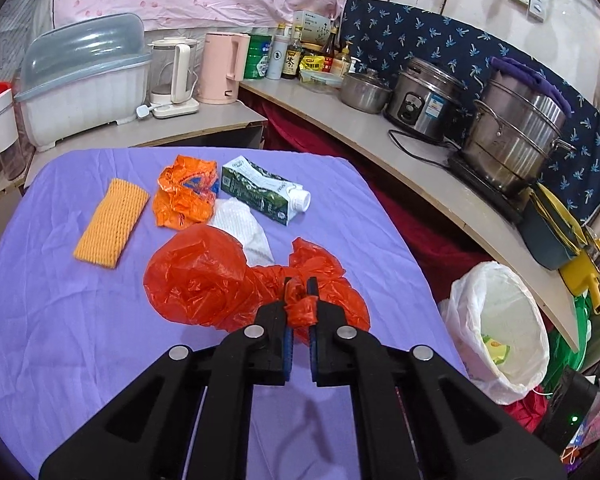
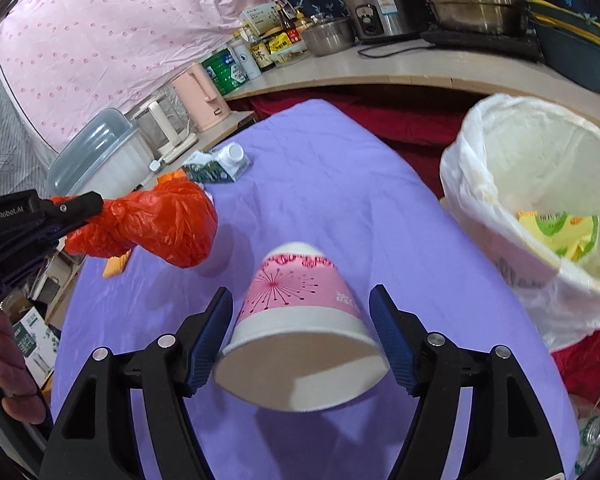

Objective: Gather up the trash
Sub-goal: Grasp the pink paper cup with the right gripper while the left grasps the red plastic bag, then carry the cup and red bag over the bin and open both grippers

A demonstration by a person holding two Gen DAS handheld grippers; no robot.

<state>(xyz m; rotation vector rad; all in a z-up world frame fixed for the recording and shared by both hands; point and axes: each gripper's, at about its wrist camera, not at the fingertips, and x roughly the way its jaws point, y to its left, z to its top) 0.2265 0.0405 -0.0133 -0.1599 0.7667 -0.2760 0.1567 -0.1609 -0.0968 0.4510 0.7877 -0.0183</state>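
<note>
My left gripper [image 1: 300, 292] is shut on a red plastic bag [image 1: 204, 280], pinching its knotted end; in the right wrist view the bag [image 2: 156, 228] hangs lifted from that gripper [image 2: 76, 208]. My right gripper [image 2: 300, 312] is open with a pink and white paper cup [image 2: 300, 320] lying on its side between the fingers, mouth toward the camera; contact cannot be told. On the purple tablecloth [image 1: 60, 320] lie a yellow foam net [image 1: 112, 222], an orange crumpled wrapper [image 1: 184, 196], white foam wrap [image 1: 244, 224] and a green-white carton [image 1: 264, 190]. A white-lined bin [image 2: 540, 208] stands to the right.
The bin [image 1: 500, 328] holds yellow-green packaging and stands beside the table's right edge. A curved counter [image 1: 380, 136] carries steel pots, a rice cooker, bottles and kettles. A dish rack [image 1: 84, 80] stands at the far left. Red cloth hangs below the counter.
</note>
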